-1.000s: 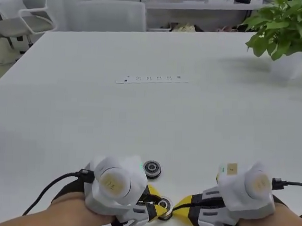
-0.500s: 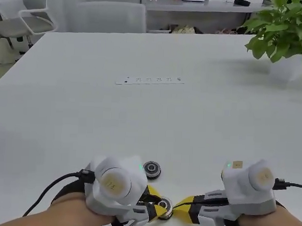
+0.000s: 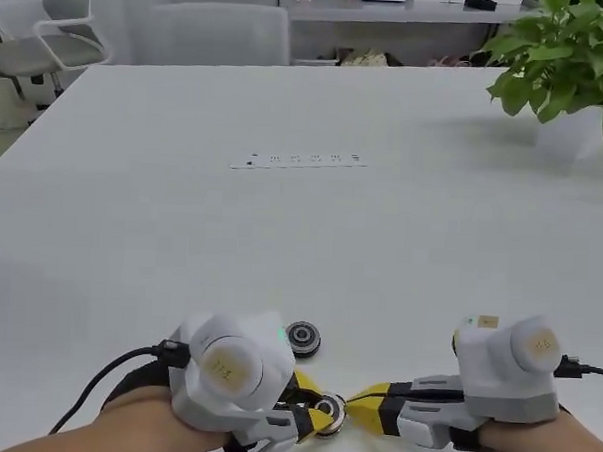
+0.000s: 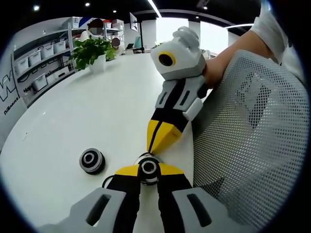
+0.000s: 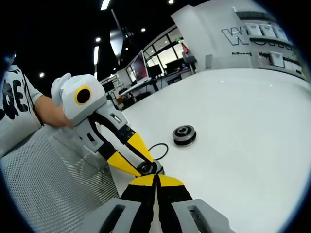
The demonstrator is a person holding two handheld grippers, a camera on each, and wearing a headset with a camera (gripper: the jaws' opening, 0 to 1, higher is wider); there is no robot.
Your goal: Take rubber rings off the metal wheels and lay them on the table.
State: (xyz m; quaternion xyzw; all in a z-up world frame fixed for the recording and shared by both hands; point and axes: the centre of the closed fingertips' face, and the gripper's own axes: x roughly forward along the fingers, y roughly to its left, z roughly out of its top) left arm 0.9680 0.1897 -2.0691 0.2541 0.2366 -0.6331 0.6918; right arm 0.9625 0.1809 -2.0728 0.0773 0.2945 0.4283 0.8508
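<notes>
– Looking down at the near edge of the white worktop [image 3: 301, 246]: the left tongs [image 4: 148, 174] are clamped on a small metal wheel [image 3: 326, 411], one yellow tip on either side of it.

– And the right tongs [image 5: 156, 180] come in from the opposite side, tips pressed together with no gap showing. They sit right up against that wheel. Whether they have anything nipped between them, I can't tell.

– There's a thin black rubber ring [image 5: 159, 143] lying flat on the worktop just beyond the held wheel, loose in an open loop.

– Yes, and a second wheel [image 3: 303, 337] stands on its own a little further out, near the left tongs' housing, with a dark band round its rim. Nothing is touching it.

– Further up the worktop there's a white power strip [image 3: 296, 160] well away from the action, and a leafy green plant [image 3: 554, 57] at the far right corner.
</notes>
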